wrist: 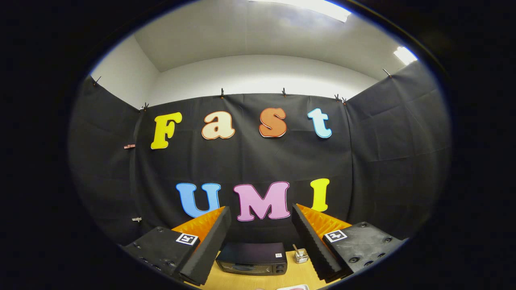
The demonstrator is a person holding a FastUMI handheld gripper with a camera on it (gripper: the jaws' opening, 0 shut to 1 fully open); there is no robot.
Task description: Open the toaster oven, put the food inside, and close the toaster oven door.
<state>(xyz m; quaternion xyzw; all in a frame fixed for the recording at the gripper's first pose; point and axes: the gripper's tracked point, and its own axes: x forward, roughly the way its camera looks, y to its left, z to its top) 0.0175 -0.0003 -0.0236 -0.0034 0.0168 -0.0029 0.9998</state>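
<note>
The tool (261,241) is held high and well back from the toaster oven (252,258), its fingers spread wide with nothing between them, presumably to frame the approach. The oven is seen beyond the fingers on the wooden surface (296,274), door closed. A small glass jar (300,255) stands just right of it; no obstruction is seen ahead of the door.
</note>
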